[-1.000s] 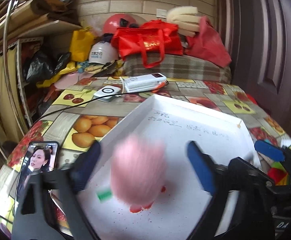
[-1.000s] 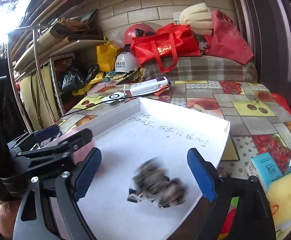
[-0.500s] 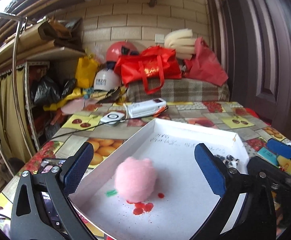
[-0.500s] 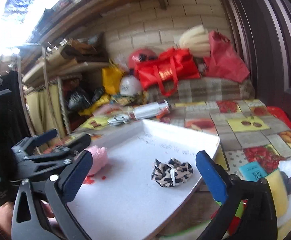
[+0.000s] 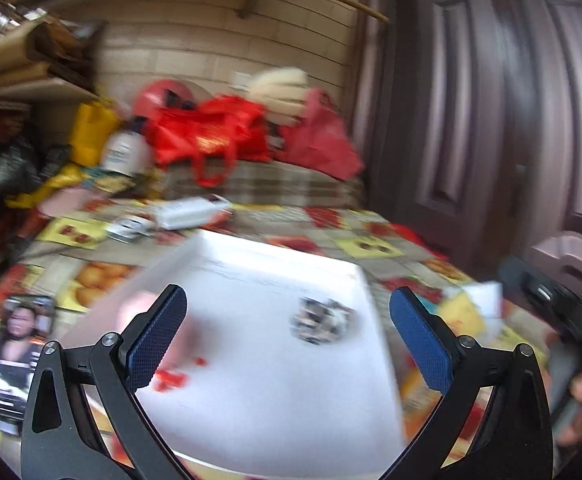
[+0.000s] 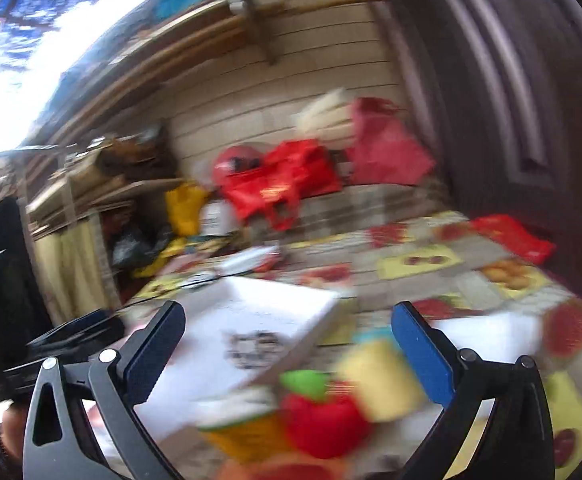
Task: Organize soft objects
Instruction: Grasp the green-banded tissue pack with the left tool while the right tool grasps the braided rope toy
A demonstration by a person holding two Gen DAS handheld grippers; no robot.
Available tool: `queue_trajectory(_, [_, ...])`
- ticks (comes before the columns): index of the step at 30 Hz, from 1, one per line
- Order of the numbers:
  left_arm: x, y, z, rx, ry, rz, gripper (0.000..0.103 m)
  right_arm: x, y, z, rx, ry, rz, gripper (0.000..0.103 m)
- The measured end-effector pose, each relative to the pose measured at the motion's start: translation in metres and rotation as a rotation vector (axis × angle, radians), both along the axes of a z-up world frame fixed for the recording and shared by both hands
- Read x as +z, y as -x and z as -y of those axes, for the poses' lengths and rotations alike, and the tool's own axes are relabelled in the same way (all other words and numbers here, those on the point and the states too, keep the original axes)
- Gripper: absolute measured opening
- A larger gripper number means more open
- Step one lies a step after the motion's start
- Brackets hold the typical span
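Observation:
A white tray [image 5: 275, 400] lies on the fruit-print table. In it lie a leopard-print scrunchie [image 5: 323, 320] and a pink fluffy ball [image 5: 139, 312], half hidden behind my left finger. My left gripper [image 5: 289, 336] is open and empty above the tray's near end. My right gripper [image 6: 289, 350] is open and empty, above a pile of soft things right of the tray [image 6: 275, 304]: a red plush fruit with a green top [image 6: 323, 416], a yellow sponge [image 6: 379, 380] and a yellow-striped piece [image 6: 247, 428]. The scrunchie [image 6: 251, 346] shows blurred in the tray.
A phone [image 5: 19, 356] lies at the table's left edge. A white box [image 5: 191, 212] and a small device [image 5: 131, 228] lie behind the tray. Red bags [image 5: 211, 136] sit on a checked bench by the wall. A dark door [image 5: 491, 120] is at the right.
Both grippers have pulled back and swung right. The right view now looks at the pile of soft things beside the tray. The pink ball and scrunchie stay in the tray.

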State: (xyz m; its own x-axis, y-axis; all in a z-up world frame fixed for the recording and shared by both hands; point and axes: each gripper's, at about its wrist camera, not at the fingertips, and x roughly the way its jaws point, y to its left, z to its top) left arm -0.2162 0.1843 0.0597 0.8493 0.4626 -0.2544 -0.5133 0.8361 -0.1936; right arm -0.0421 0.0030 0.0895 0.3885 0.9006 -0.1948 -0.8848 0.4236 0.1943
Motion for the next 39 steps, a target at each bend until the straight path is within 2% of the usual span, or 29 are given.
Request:
queue_trajectory(2, [-0.001, -0.01, 0.009, -0.099, 0.019, -0.011, 0.102, -0.002, -0.027, 0.018, -0.052, 0.011, -0.045, 0.103])
queue_trajectory(4, [-0.001, -0.024, 0.027, -0.178, -0.012, -0.06, 0.102, -0.005, -0.046, 0.034, -0.063, 0.018, -0.083, 0.103])
queue_trajectory(7, [-0.003, -0.049, 0.059, -0.25, -0.112, -0.169, 0.102, -0.007, -0.063, 0.053, -0.081, 0.04, -0.097, 0.103])
queue_trajectory(10, [-0.005, -0.073, 0.077, -0.291, -0.129, -0.236, 0.101, -0.008, -0.069, 0.067, -0.082, 0.056, -0.091, 0.103])
queue_trajectory(12, [-0.009, -0.09, 0.081, -0.296, -0.111, -0.291, 0.083, -0.009, -0.067, 0.072, -0.046, 0.1, -0.07, 0.103])
queue_trajectory(13, [-0.012, -0.097, 0.083, -0.3, -0.106, -0.316, 0.063, -0.011, -0.066, 0.073, -0.02, 0.123, -0.066, 0.103])
queue_trajectory(14, [-0.014, -0.105, 0.085, -0.304, -0.106, -0.35, 0.054, -0.012, -0.061, 0.071, 0.036, 0.166, -0.061, 0.103])
queue_trajectory(16, [-0.018, -0.114, 0.086, -0.304, -0.117, -0.4, 0.054, -0.019, -0.047, 0.069, 0.131, 0.247, -0.033, 0.103])
queue_trajectory(19, [-0.021, -0.119, 0.09, -0.319, -0.134, -0.426, 0.054, -0.032, -0.019, 0.058, 0.247, 0.373, 0.029, 0.103])
queue_trajectory(23, [-0.03, -0.125, 0.093, -0.333, -0.132, -0.483, 0.054, -0.05, 0.007, 0.036, 0.34, 0.53, 0.104, 0.103])
queue_trajectory(26, [-0.035, -0.13, 0.095, -0.347, -0.122, -0.524, 0.054, -0.065, 0.017, 0.019, 0.362, 0.648, 0.124, 0.101])
queue_trajectory(28, [-0.037, -0.133, 0.094, -0.346, -0.118, -0.541, 0.054, -0.069, 0.015, 0.015, 0.353, 0.677, 0.117, 0.101])
queue_trajectory(30, [-0.039, -0.134, 0.093, -0.343, -0.109, -0.552, 0.044, -0.069, 0.012, 0.011, 0.344, 0.689, 0.107, 0.101])
queue_trajectory(31, [-0.04, -0.135, 0.092, -0.342, -0.105, -0.555, 0.033, -0.069, 0.01, 0.01, 0.341, 0.696, 0.102, 0.101])
queue_trajectory(34, [-0.04, -0.135, 0.091, -0.337, -0.101, -0.554, 0.025, -0.071, 0.008, 0.004, 0.336, 0.722, 0.104, 0.101])
queue_trajectory(36, [-0.039, -0.133, 0.092, -0.334, -0.104, -0.548, 0.024, -0.072, 0.012, 0.004, 0.335, 0.733, 0.127, 0.095])
queue_trajectory(37, [-0.038, -0.131, 0.093, -0.335, -0.108, -0.539, 0.024, -0.073, 0.016, 0.005, 0.335, 0.741, 0.146, 0.086])
queue_trajectory(39, [-0.036, -0.128, 0.094, -0.335, -0.113, -0.523, 0.023, -0.074, 0.018, 0.003, 0.336, 0.756, 0.186, 0.06])
